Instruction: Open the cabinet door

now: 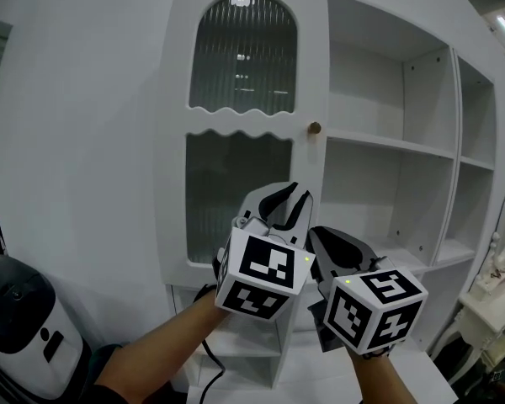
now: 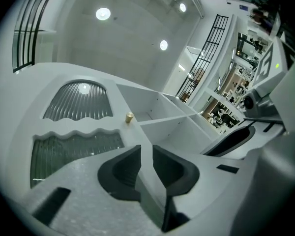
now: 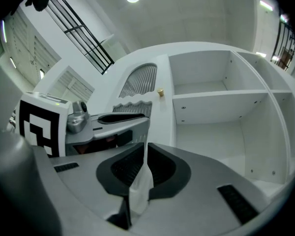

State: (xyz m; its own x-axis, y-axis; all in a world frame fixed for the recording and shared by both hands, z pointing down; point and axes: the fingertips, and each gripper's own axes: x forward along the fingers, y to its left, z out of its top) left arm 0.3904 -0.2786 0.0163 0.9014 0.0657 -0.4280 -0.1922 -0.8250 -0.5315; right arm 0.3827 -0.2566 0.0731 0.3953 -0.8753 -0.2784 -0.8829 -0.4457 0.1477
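The white cabinet door (image 1: 244, 141) has two ribbed glass panes and stands closed. Its small brass knob (image 1: 315, 128) sits on the right edge, also seen in the left gripper view (image 2: 129, 117) and the right gripper view (image 3: 160, 92). My left gripper (image 1: 288, 202) is held up in front of the lower pane, below and left of the knob. Its jaws (image 2: 146, 149) stand slightly apart with nothing between them. My right gripper (image 1: 318, 238) is close beside it on the right, lower down, shut and empty (image 3: 143, 144). Neither gripper touches the door.
Open white shelves (image 1: 387, 141) fill the cabinet to the right of the door. A black and white machine (image 1: 17, 326) stands at the lower left. A white piece of furniture (image 1: 497, 301) is at the lower right. A cable hangs under my left arm.
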